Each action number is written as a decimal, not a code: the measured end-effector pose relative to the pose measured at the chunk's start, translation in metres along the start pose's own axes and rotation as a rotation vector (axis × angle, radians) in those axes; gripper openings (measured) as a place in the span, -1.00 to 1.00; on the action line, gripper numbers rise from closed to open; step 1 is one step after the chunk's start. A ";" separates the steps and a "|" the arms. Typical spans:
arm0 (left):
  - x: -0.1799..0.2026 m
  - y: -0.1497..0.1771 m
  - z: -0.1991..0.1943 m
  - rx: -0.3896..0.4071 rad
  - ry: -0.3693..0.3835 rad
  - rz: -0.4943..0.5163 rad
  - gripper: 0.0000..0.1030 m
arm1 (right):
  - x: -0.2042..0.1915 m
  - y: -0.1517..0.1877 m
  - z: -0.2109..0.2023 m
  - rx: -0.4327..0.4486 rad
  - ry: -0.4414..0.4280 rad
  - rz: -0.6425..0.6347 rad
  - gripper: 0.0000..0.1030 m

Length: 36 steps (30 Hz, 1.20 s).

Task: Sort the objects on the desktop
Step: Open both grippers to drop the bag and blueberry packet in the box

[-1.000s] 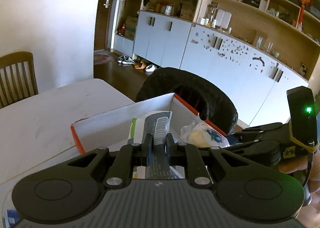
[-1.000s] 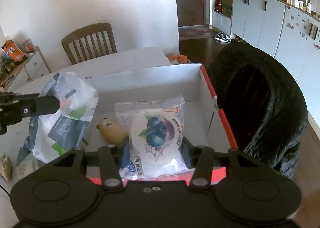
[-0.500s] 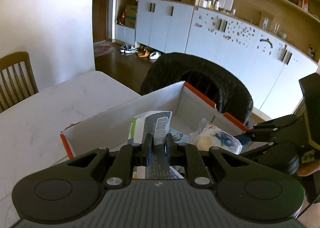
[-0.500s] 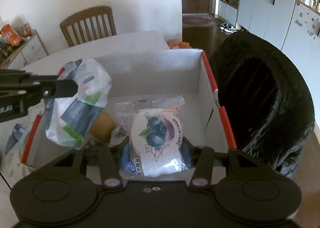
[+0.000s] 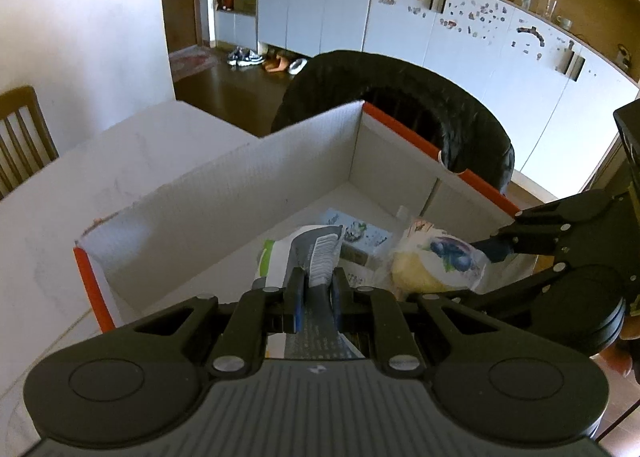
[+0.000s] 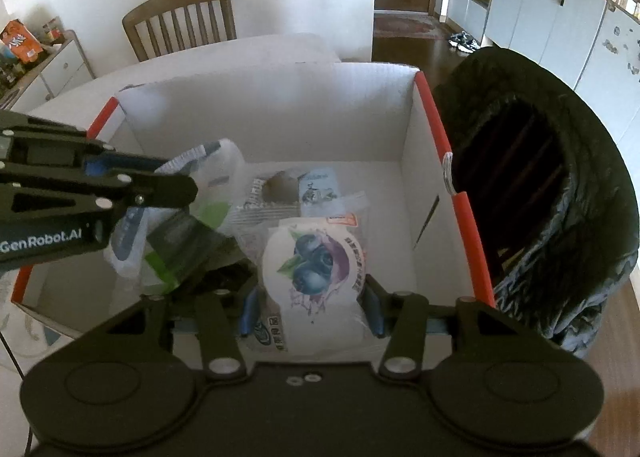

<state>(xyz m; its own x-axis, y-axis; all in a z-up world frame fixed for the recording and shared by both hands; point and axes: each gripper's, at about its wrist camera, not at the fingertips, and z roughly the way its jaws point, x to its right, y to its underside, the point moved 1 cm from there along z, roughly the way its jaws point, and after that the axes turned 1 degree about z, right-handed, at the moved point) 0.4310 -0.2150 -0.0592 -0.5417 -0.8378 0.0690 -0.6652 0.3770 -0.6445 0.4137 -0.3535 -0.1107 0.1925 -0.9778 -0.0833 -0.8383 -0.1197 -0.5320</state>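
Note:
A white cardboard box with orange edges (image 5: 248,193) (image 6: 280,117) stands open on the table. My left gripper (image 5: 316,293) is shut on a white, green and grey snack bag (image 5: 308,257) (image 6: 188,217) and holds it inside the box at its left side. My right gripper (image 6: 308,309) is shut on a clear-wrapped blueberry pastry (image 6: 316,269) (image 5: 436,261) and holds it over the box's near right part. On the box floor lie a brown round item (image 6: 280,187) and a pale blue printed packet (image 6: 320,185) (image 5: 356,233).
A chair draped in a black jacket (image 6: 540,185) (image 5: 400,97) stands right against the box's far side. A wooden chair (image 6: 180,21) is at the table's far end. The white table (image 5: 80,185) extends left of the box. Cabinets (image 5: 400,13) line the wall.
Both grippers have moved forward and down into the box with their packages. The box now fills more of both views, and the snack bag sits lower, beside the pastry.

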 end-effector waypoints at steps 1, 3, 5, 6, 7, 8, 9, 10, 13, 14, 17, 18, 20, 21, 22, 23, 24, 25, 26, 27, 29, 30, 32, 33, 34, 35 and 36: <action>0.000 0.001 0.001 -0.003 0.001 0.001 -0.75 | 0.000 0.000 0.001 -0.001 0.001 0.000 -0.04; 0.000 0.000 0.003 -0.011 0.002 0.000 -0.75 | 0.001 0.001 0.003 0.000 0.002 -0.003 -0.03; 0.000 0.001 0.003 -0.012 0.003 -0.003 -0.75 | 0.001 0.002 0.003 -0.001 0.001 -0.009 -0.03; 0.000 0.001 0.003 -0.013 0.004 -0.004 -0.75 | 0.001 0.002 0.004 -0.002 0.000 -0.011 -0.01; 0.001 0.000 0.004 -0.014 0.003 -0.005 -0.75 | 0.000 0.003 0.004 -0.003 0.000 -0.013 -0.01; 0.001 -0.001 0.004 -0.013 0.000 -0.006 -0.75 | 0.000 0.003 0.004 -0.004 0.000 -0.014 0.00; 0.001 -0.001 0.003 -0.012 -0.001 -0.008 -0.75 | 0.000 0.003 0.004 -0.005 -0.003 -0.016 0.01; 0.001 -0.001 0.003 -0.014 0.002 -0.011 -0.75 | -0.001 0.003 0.004 -0.006 -0.008 -0.020 0.04; -0.001 0.001 0.004 -0.020 0.013 -0.029 -0.69 | -0.002 0.004 0.000 0.010 -0.012 -0.037 0.27; -0.001 0.001 0.004 -0.021 0.019 -0.038 -0.66 | -0.003 0.004 -0.002 0.020 -0.008 -0.043 0.31; -0.004 0.003 0.003 -0.021 0.042 -0.067 -0.61 | -0.004 0.004 -0.007 0.036 -0.007 -0.062 0.32; -0.004 0.004 0.003 -0.020 0.043 -0.071 -0.60 | -0.004 0.004 -0.009 0.040 -0.008 -0.063 0.32; -0.004 0.006 0.002 -0.021 0.049 -0.081 -0.56 | -0.004 0.005 -0.013 0.045 -0.013 -0.065 0.32; -0.005 0.007 0.002 -0.022 0.053 -0.086 -0.55 | -0.004 0.005 -0.015 0.048 -0.014 -0.066 0.32; -0.005 0.008 0.000 -0.020 0.056 -0.091 -0.55 | -0.004 0.005 -0.017 0.051 -0.015 -0.070 0.32; -0.005 0.008 -0.002 -0.016 0.057 -0.093 -0.54 | -0.004 0.006 -0.019 0.053 -0.015 -0.072 0.32; -0.004 0.009 -0.003 -0.012 0.059 -0.095 -0.51 | -0.004 0.006 -0.021 0.054 -0.017 -0.073 0.32; -0.004 0.009 -0.005 -0.010 0.064 -0.096 -0.47 | -0.004 0.006 -0.023 0.055 -0.022 -0.073 0.32; -0.005 0.010 -0.006 -0.010 0.069 -0.095 -0.36 | -0.005 0.006 -0.024 0.056 -0.026 -0.073 0.32; -0.004 0.011 -0.007 -0.007 0.069 -0.091 -0.08 | -0.005 0.006 -0.026 0.058 -0.028 -0.072 0.33; -0.002 0.012 -0.014 0.021 0.061 -0.078 0.36 | -0.004 0.008 -0.031 0.064 -0.032 -0.070 0.33; -0.001 0.012 -0.018 0.040 0.058 -0.068 0.38 | -0.004 0.008 -0.032 0.066 -0.035 -0.067 0.33; 0.001 0.012 -0.023 0.049 0.064 -0.059 0.38 | -0.003 0.009 -0.036 0.070 -0.038 -0.061 0.33; 0.002 0.013 -0.026 0.053 0.069 -0.060 0.38 | -0.003 0.009 -0.038 0.072 -0.041 -0.059 0.34; 0.002 0.013 -0.029 0.060 0.073 -0.061 0.38 | -0.003 0.010 -0.040 0.073 -0.043 -0.058 0.35; 0.002 0.014 -0.032 0.065 0.076 -0.061 0.38 | -0.003 0.010 -0.042 0.075 -0.044 -0.057 0.36; 0.002 0.015 -0.034 0.069 0.080 -0.063 0.38 | -0.003 0.010 -0.044 0.077 -0.044 -0.055 0.36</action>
<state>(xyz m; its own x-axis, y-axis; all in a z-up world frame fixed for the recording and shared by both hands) 0.4021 -0.1978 -0.0424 -0.5410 -0.8238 0.1693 -0.6638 0.2947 -0.6874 0.3821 -0.3592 -0.0792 0.2614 -0.9612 -0.0882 -0.7841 -0.1581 -0.6001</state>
